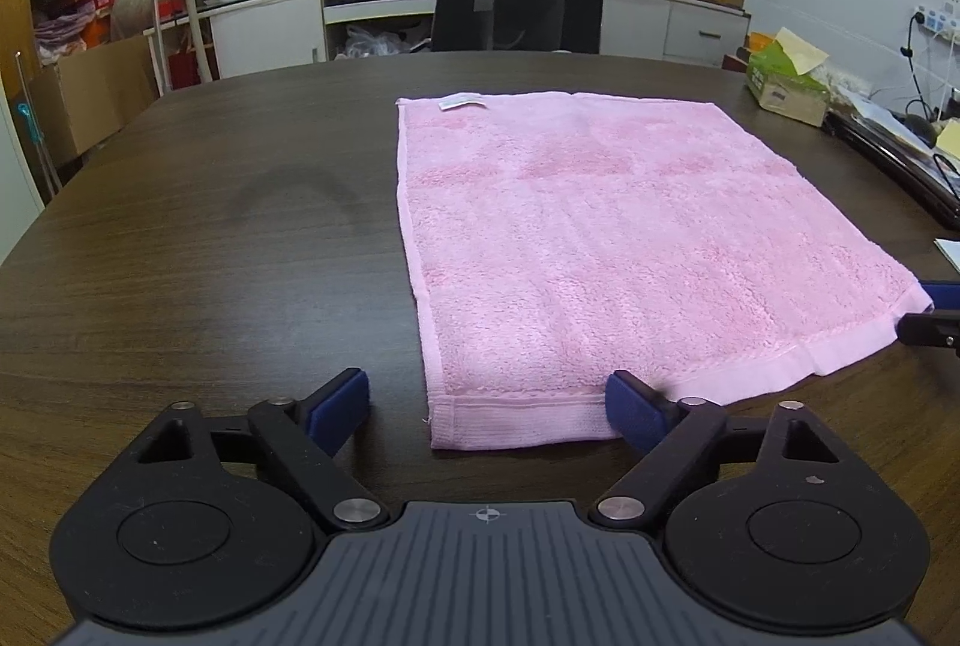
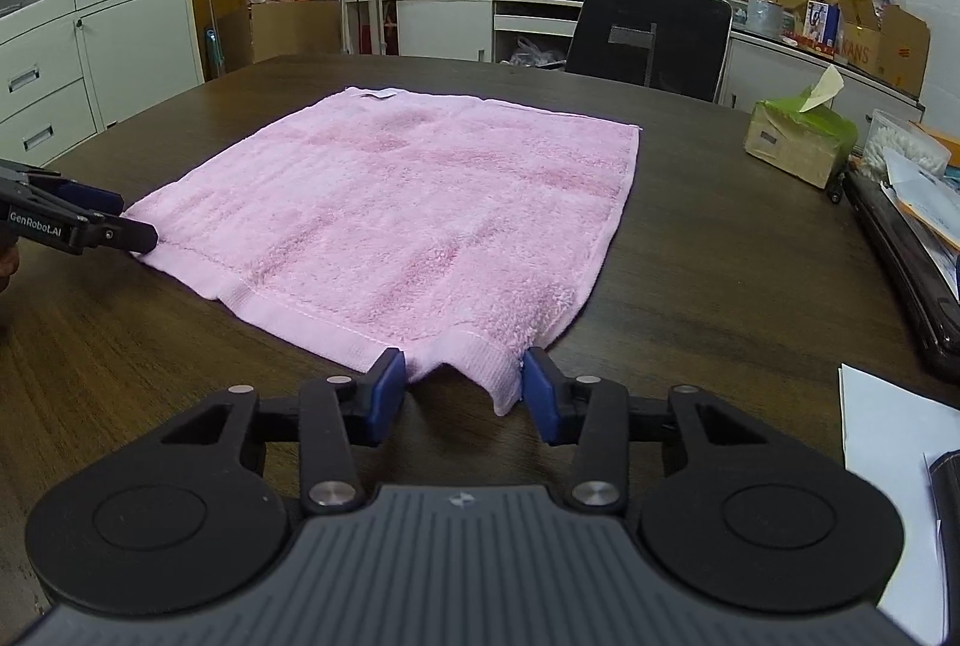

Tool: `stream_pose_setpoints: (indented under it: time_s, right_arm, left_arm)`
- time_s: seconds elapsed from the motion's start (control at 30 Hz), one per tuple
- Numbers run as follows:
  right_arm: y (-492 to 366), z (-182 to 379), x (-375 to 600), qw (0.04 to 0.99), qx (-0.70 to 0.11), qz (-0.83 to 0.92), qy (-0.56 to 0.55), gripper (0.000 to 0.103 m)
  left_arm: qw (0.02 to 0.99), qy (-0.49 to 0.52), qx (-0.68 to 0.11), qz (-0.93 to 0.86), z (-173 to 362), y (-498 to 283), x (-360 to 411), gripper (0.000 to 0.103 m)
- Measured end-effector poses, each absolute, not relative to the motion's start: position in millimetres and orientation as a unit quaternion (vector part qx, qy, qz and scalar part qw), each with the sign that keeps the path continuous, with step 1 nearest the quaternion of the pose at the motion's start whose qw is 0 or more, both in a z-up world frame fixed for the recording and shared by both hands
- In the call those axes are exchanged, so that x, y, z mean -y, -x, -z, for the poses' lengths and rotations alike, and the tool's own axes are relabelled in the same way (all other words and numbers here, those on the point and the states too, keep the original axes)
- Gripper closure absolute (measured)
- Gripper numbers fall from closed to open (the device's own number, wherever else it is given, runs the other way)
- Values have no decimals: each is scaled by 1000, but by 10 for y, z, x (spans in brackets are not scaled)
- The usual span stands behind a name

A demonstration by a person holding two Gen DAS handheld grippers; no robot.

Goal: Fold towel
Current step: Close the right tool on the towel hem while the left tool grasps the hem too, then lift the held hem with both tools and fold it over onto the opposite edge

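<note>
A pink towel (image 1: 600,250) lies flat and unfolded on the dark wooden table (image 1: 198,250). My left gripper (image 1: 486,409) is open, its blue pads to either side of the towel's near left corner. In the right wrist view the towel (image 2: 408,220) is spread ahead. My right gripper (image 2: 462,385) is open around the near right corner, which is slightly raised and puckered between the pads. The left gripper (image 2: 114,220) shows at the towel's left corner, and the right gripper (image 1: 930,313) shows at the right edge of the left wrist view.
A green tissue box (image 2: 798,139) stands on the table at the right, next to a dark laptop (image 2: 900,256) and papers (image 2: 888,454). A black office chair (image 1: 519,4) stands behind the far table edge. Cabinets and clutter line the walls.
</note>
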State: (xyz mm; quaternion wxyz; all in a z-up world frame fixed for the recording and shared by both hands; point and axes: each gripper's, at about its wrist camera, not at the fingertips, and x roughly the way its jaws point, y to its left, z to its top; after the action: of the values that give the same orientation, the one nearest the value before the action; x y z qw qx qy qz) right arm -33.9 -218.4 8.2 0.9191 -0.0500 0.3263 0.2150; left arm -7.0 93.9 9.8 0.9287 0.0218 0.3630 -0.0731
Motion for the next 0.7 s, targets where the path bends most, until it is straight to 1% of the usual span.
stream_pose_setpoints:
  time_s: [0.17,0.23,0.3,0.4,0.43,0.47,0.5,0.53,0.57,0.63,0.67,0.7]
  right_arm:
    - [336,-87,2226,921,-327,-209,39,60]
    - [331,-111,2248,922,-327,-206,34,60]
    - [333,-116,2259,922,-327,-204,34,63]
    - [349,-112,2241,922,-326,-202,42,76]
    - [354,-115,2232,922,-326,-202,44,82]
    - [357,-118,2224,922,-327,-201,46,85]
    - [358,-121,2213,922,-328,-201,47,86]
    - [358,-125,2201,922,-328,-201,48,90]
    - [359,-126,2195,921,-328,-202,48,92]
    - [360,-122,2194,922,-328,-202,46,93]
    - [361,-121,2193,922,-328,-203,44,94]
    - [362,-119,2193,922,-328,-203,43,94]
  left_arm:
    - [930,-25,-358,75,-108,80,-906,30]
    - [930,-25,-357,78,-115,81,-896,36]
    - [931,-25,-356,79,-120,80,-889,40]
    - [931,-24,-355,79,-126,60,-870,44]
    - [931,-23,-356,80,-129,59,-869,49]
    - [931,-22,-356,81,-132,59,-866,54]
    - [931,-20,-356,82,-136,56,-862,65]
    - [930,-18,-357,84,-141,54,-857,70]
    - [930,-15,-357,85,-145,51,-852,73]
    - [929,-10,-359,87,-151,46,-846,82]
    - [929,-6,-359,88,-151,45,-850,84]
    - [929,-2,-360,88,-152,44,-854,88]
